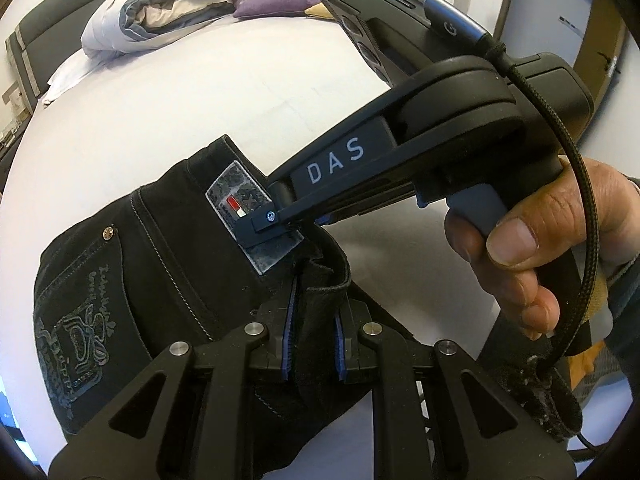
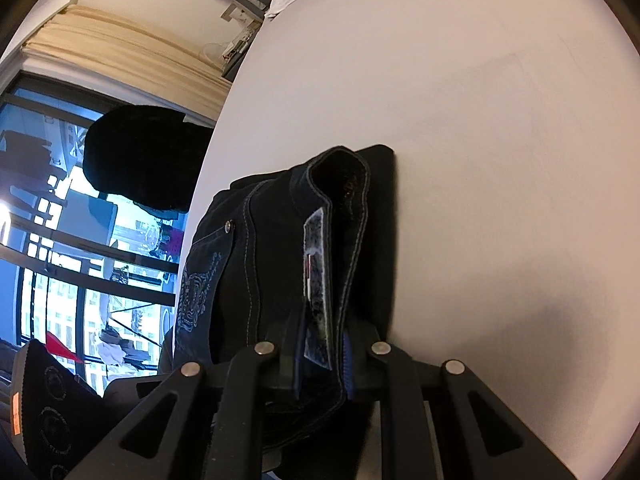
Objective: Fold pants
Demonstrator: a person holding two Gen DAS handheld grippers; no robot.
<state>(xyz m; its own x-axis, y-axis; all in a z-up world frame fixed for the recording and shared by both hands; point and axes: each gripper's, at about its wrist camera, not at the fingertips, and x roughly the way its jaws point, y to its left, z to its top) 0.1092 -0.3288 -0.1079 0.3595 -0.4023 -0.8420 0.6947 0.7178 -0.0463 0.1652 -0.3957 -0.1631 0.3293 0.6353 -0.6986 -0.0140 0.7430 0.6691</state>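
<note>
Black jeans with a grey waistband patch and an embroidered back pocket lie on a white bed sheet. My left gripper is shut on a fold of the waistband. My right gripper comes in from the right in the left wrist view and pinches the waistband at the patch. In the right wrist view the right gripper is shut on the waistband, with the patch between its blue pads and the jeans stretching away over the sheet.
A rolled duvet and a purple cushion lie at the head of the bed. The bed's left edge borders a window and a curtain. A dark round object sits beside the bed.
</note>
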